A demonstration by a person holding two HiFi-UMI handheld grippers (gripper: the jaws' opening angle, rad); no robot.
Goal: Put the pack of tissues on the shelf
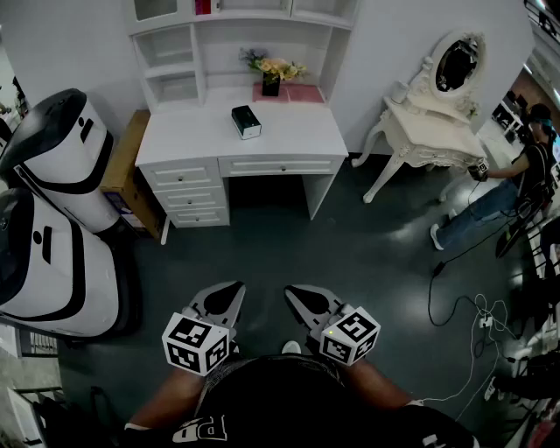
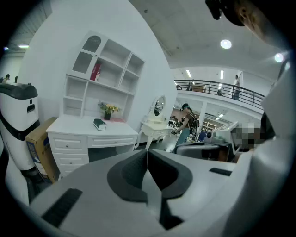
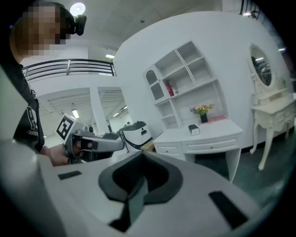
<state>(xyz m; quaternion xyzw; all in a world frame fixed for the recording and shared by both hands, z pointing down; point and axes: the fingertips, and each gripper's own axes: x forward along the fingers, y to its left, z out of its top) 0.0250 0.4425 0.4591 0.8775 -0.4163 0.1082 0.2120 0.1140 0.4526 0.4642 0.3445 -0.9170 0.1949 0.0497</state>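
Down at the bottom of the head view, a person in a black shirt (image 1: 280,398) holds two claws side by side over the dark green floor (image 1: 367,245). On the left side of the frame, the left grey claw (image 1: 229,294) is clenched tight. Its jaws press together with nothing between them. Just beside it, the right grey claw (image 1: 297,296) is clenched too, and it grasps nothing.

Up the left edge stand two big white and black machines (image 1: 52,157). A brown cardboard box (image 1: 125,166) sits between them and a white wooden desk with drawers (image 1: 289,131).

On the desk top, near the middle of the upper frame, lies the small dark pack of tissues with a white end (image 1: 246,122). It is well apart from both claws. Behind it, a dark pot of yellow flowers (image 1: 272,75) stands on a pink mat (image 1: 304,94) by the wall.

Above the desk, in the upper left, rises the white shelf with open boxes (image 1: 172,63). A red book (image 1: 203,7) stands at its top.

At the upper right is a white dressing table with an oval mirror (image 1: 420,118). Another person in blue jeans (image 1: 503,188) stands at the right edge.
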